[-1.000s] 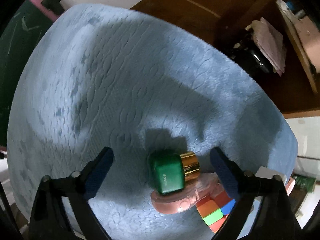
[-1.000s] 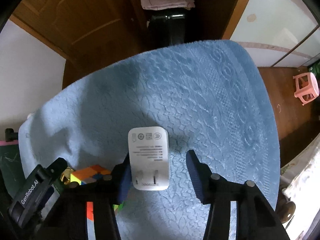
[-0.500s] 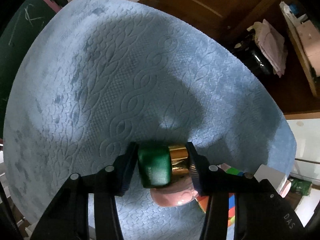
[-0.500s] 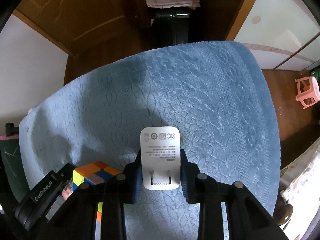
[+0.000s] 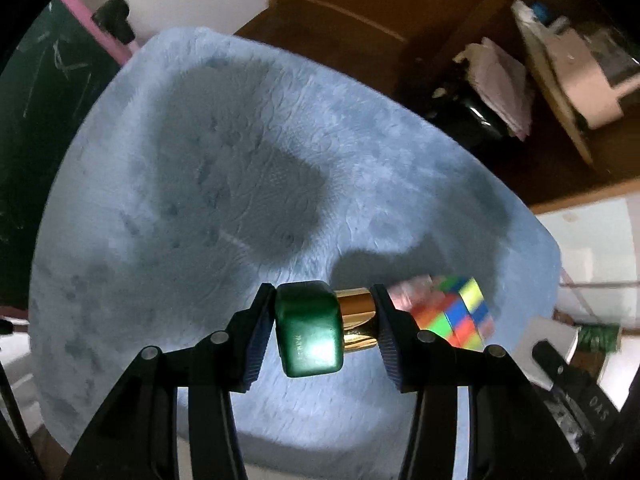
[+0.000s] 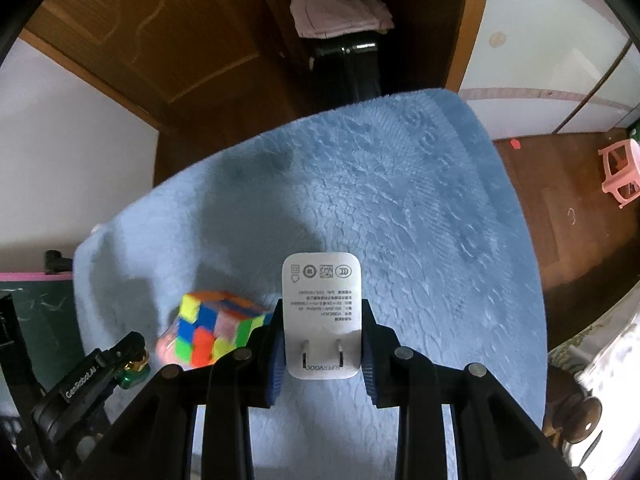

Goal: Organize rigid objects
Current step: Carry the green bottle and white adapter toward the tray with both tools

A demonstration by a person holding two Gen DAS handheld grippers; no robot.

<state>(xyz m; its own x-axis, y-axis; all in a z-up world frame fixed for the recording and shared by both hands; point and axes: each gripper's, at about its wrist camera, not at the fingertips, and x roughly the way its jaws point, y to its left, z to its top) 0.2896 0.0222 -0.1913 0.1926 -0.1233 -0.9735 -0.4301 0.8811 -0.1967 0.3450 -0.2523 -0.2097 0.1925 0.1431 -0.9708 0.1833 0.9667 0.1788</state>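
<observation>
My left gripper (image 5: 324, 330) is shut on a green bottle with a gold cap (image 5: 310, 330), held sideways above the blue rug (image 5: 200, 200). The bottle's green body touches the left pad and its gold cap the right pad. My right gripper (image 6: 322, 346) is shut on a white charger plug (image 6: 322, 312), prongs facing the camera, lifted off the blue rug (image 6: 400, 220). A multicoloured puzzle cube (image 5: 452, 312) rests on a pink object on the rug between both grippers; the right wrist view has the cube (image 6: 216, 326) at lower left, beside the left gripper (image 6: 132, 364).
The rug lies over a raised surface with wooden floor beyond its far edge. A dark cabinet with folded cloths (image 6: 340, 8) stands behind. A pink stool (image 6: 620, 172) sits on the floor at right. A green chalkboard (image 5: 36, 120) borders the left.
Both grippers closed on their objects, the left on the green bottle and the right on the white plug, then lifted them off the rug. The cube is now more exposed.
</observation>
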